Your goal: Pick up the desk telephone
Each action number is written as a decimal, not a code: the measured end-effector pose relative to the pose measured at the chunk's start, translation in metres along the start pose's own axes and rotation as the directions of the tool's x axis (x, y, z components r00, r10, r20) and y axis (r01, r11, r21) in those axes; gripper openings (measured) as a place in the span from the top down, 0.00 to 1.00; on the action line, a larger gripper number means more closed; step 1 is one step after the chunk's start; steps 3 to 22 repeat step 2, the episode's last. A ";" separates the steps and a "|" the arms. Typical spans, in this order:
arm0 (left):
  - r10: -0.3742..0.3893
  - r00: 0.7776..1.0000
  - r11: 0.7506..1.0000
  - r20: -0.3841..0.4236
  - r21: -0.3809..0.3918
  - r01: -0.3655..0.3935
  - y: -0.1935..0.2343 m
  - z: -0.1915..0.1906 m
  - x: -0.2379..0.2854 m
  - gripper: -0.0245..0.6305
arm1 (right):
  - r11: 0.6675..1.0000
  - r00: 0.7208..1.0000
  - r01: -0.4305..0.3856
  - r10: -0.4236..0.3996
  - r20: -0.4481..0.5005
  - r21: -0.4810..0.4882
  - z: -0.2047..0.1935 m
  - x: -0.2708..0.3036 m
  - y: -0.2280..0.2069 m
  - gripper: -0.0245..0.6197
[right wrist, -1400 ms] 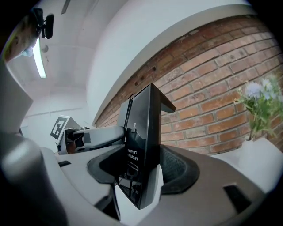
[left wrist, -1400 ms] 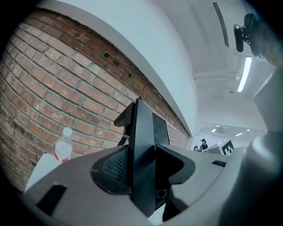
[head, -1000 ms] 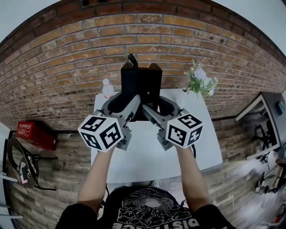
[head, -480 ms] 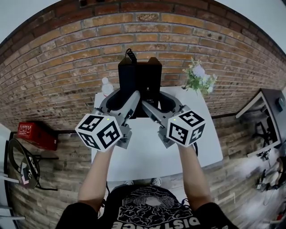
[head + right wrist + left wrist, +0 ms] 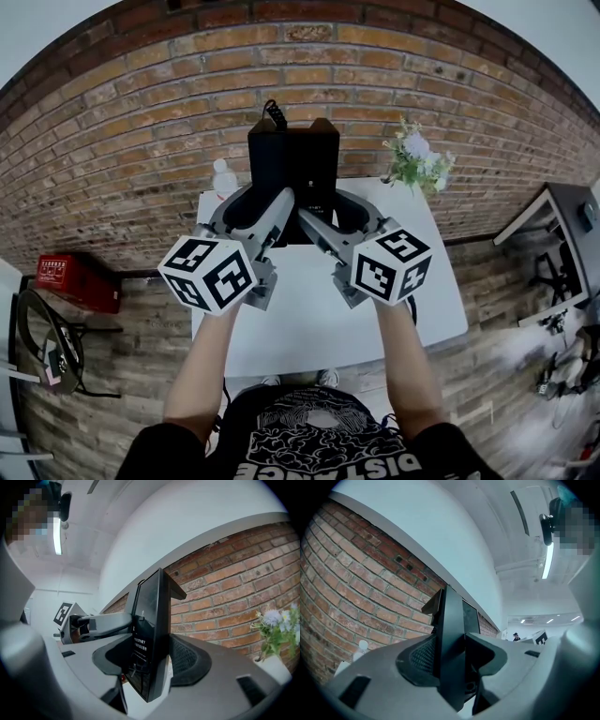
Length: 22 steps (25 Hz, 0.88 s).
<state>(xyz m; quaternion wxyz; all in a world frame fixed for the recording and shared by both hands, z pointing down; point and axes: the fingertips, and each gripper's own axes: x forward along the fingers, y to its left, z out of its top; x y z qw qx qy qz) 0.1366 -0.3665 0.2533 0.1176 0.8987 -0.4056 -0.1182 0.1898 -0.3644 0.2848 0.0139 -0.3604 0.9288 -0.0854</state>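
The black desk telephone (image 5: 292, 178) stands on edge, held up in front of the brick wall above the white table (image 5: 309, 323). My left gripper (image 5: 255, 211) is shut on its left side, and my right gripper (image 5: 336, 214) on its right side. In the left gripper view the phone's thin edge (image 5: 452, 634) sits between the jaws of the left gripper (image 5: 451, 667), pads against it. The right gripper view shows the phone's labelled back (image 5: 150, 620) clamped in the right gripper (image 5: 152, 667). A cord (image 5: 275, 117) sticks up from the top. The grippers hide the phone's lower edge.
A clear water bottle (image 5: 223, 176) stands at the table's back left and a pot of flowers (image 5: 417, 164) at its back right. A red box (image 5: 75, 281) lies on the floor to the left; another desk (image 5: 562, 234) stands to the right.
Both grippers keep their hold on the phone. The phone and grippers sit very slightly higher in the head view than a second ago.
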 end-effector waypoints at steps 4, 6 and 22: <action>-0.001 1.000 1.000 -0.002 0.000 0.001 0.000 -0.001 0.000 0.68 | 1.000 1.000 0.001 -0.001 -0.001 0.001 -0.001 0.000 -0.001 0.58; -0.001 1.000 1.000 -0.002 0.000 0.001 0.000 -0.001 0.000 0.68 | 1.000 1.000 0.001 -0.001 -0.001 0.001 -0.001 0.000 -0.001 0.58; -0.001 1.000 1.000 -0.002 0.000 0.001 0.000 -0.001 0.000 0.68 | 1.000 1.000 0.001 -0.001 -0.001 0.001 -0.001 0.000 -0.001 0.58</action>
